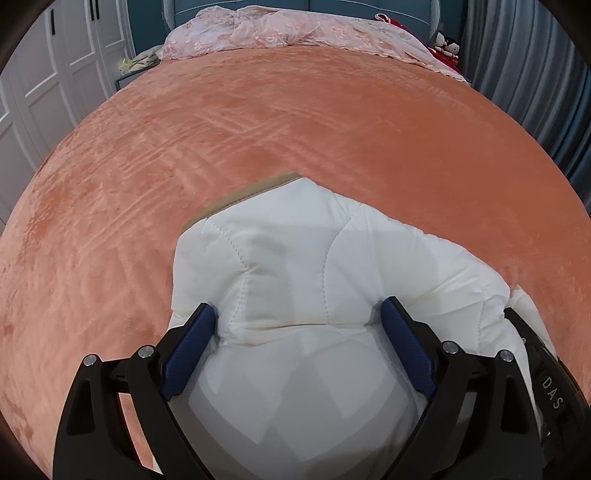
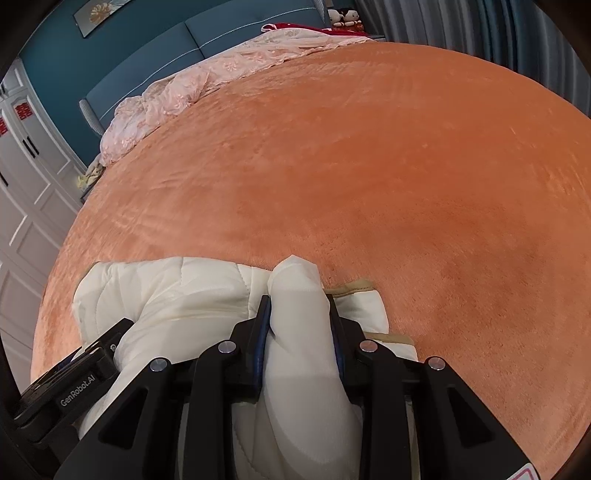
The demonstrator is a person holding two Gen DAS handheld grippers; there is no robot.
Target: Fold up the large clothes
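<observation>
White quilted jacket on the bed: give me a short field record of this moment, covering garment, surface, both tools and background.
garment: white quilted jacket, bunched, tan trim at far edge
surface: orange plush bedspread
left tool: wide apart, pads flanking a jacket fold
right tool: clamped on a bunched jacket fold
background: pink lace cover at the head of the bed, white wardrobe doors to the side

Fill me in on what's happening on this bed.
A person with a gripper in each hand is folding a white quilted jacket on the orange bedspread. The right gripper has its jaws clamped on a bunched fold of the jacket. The left gripper has its jaws wide, straddling the padded fabric without squeezing it. The jacket is bundled near the front edge; a pink lace cover lies by the headboard.
</observation>
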